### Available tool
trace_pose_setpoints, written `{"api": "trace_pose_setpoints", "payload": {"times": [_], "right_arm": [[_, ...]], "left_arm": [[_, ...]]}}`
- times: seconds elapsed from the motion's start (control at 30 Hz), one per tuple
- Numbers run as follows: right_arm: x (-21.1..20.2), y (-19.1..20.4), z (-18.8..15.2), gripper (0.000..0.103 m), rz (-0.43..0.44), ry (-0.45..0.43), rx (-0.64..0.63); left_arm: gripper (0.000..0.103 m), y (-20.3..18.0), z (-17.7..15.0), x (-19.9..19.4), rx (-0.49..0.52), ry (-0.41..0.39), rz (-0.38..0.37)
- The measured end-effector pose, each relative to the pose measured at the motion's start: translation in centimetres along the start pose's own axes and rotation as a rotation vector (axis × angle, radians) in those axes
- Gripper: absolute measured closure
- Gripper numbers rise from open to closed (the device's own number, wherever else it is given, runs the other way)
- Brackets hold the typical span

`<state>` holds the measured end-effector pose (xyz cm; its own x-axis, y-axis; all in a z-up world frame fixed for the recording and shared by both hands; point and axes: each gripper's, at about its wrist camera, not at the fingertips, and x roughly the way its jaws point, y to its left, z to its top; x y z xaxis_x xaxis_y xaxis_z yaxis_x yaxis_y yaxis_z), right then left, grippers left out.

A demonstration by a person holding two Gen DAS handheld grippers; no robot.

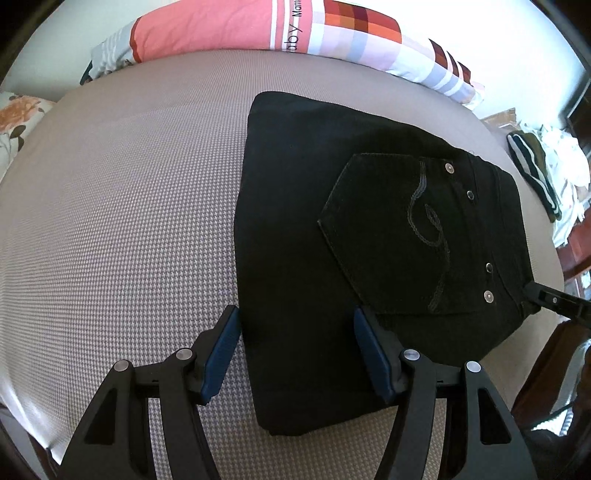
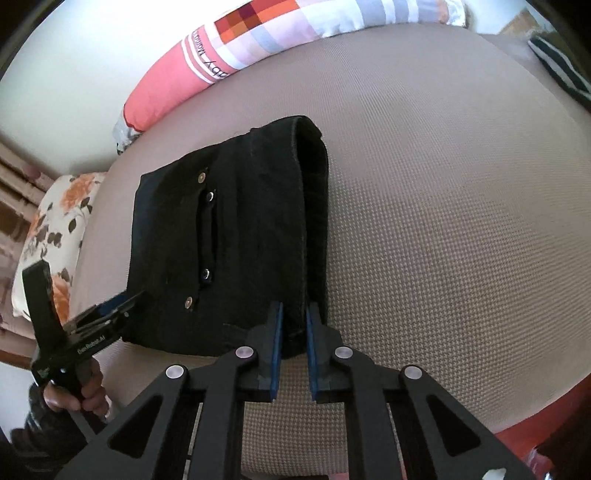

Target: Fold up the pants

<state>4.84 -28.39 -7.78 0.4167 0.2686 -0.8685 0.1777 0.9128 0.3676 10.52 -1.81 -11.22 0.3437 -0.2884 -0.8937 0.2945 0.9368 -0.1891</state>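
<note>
The black pants (image 1: 332, 229) lie folded into a compact rectangle on the bed, back pocket with curly stitching facing up. My left gripper (image 1: 295, 350) is open, its blue-padded fingers spread over the near left part of the pants. In the right wrist view the pants (image 2: 229, 236) show their waistband edge. My right gripper (image 2: 294, 339) is shut on the near right edge of the pants, at the folded waistband. The left gripper (image 2: 122, 306) appears at the left of that view, and the right gripper (image 1: 543, 295) at the right edge of the left wrist view.
The bed (image 1: 129, 221) has a taupe textured cover. A long pink and checked pillow (image 1: 258, 26) lies along the far edge. A floral pillow (image 2: 55, 236) sits at the left. A pile of clothes (image 1: 543, 177) lies beyond the right edge.
</note>
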Motion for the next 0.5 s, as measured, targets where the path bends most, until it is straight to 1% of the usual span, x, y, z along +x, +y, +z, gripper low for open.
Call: {"api": "trace_pose_setpoints", "payload": {"times": [0.1,0.27,0.37,0.5], "right_arm": [[0.03,-0.10,0.08,0.093,0.004,0.004,0.004],[0.18,-0.17,0.35,0.089,0.000,0.010,0.023],[0.18,0.20,0.45,0.083,-0.019,0.010,0.022],[0.16,0.66,0.72,0.074,-0.069,0.010,-0.005]], "left_arm": [[0.038,0.04,0.02,0.05,0.000,-0.001,0.004],[0.036,-0.10,0.31,0.27,-0.001,-0.001,0.010],[0.035,-0.05,0.15,0.22,-0.001,0.001,0.014],[0.034,-0.06,0.01,0.15,0.000,-0.001,0.018]]}}
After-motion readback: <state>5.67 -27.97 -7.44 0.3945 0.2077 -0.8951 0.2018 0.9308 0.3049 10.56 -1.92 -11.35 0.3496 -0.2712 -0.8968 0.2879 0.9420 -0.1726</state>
